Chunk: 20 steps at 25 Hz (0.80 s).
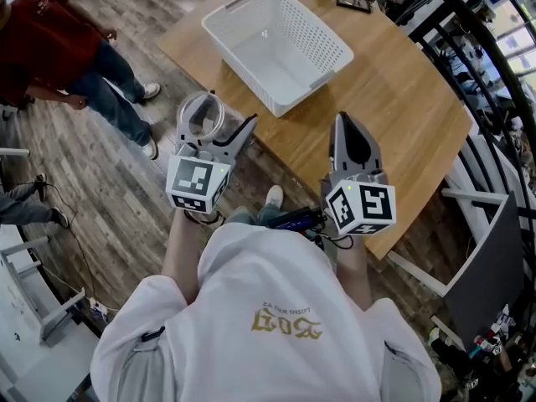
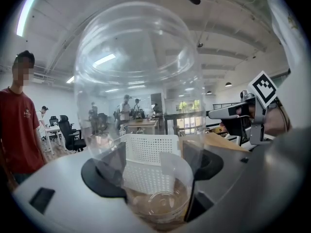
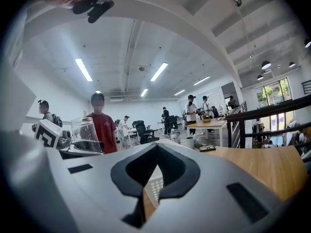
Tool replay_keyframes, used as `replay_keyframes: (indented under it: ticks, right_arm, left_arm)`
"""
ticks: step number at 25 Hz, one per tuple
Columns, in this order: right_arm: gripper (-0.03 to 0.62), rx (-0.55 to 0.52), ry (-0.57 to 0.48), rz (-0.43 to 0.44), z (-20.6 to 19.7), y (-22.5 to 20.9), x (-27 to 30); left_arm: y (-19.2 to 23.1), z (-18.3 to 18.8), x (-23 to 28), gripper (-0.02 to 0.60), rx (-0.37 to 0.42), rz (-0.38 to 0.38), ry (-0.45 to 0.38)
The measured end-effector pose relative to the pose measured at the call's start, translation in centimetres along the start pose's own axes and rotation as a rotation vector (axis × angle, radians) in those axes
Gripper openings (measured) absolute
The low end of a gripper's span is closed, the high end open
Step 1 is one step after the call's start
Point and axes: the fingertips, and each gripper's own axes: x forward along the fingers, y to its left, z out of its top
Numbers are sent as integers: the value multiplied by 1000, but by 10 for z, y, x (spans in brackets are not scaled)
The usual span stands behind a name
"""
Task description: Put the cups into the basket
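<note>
A clear plastic cup (image 1: pixel 201 116) stands mouth-up between the jaws of my left gripper (image 1: pixel 214 132), which is shut on it over the floor just off the table's near-left edge. In the left gripper view the cup (image 2: pixel 141 101) fills the middle, and the left gripper (image 2: pixel 153 176) clamps its lower part. The white perforated basket (image 1: pixel 328 50) sits empty on the wooden table (image 1: pixel 410 99), ahead of both grippers. My right gripper (image 1: pixel 347 126) hovers over the table's near edge. It (image 3: pixel 154 147) is shut with nothing in it. A bit of the basket (image 3: pixel 154 188) shows through its jaws.
A person in a red shirt (image 1: pixel 50 40) stands on the floor at the left. A black railing (image 1: pixel 494 74) curves along the right side. A dark flat object (image 1: pixel 353 1) and other small items lie at the table's far edge.
</note>
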Motion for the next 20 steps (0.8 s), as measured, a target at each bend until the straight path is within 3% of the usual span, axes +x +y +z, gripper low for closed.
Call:
replay_keyframes:
  ticks: [10, 20]
  right_arm:
    - [11, 23, -11, 21, 12, -19, 29]
    - [11, 32, 4, 36, 15, -19, 66]
  left_arm:
    - [15, 21, 28, 368, 20, 25, -13]
    - [32, 34, 57, 368, 9, -24, -28]
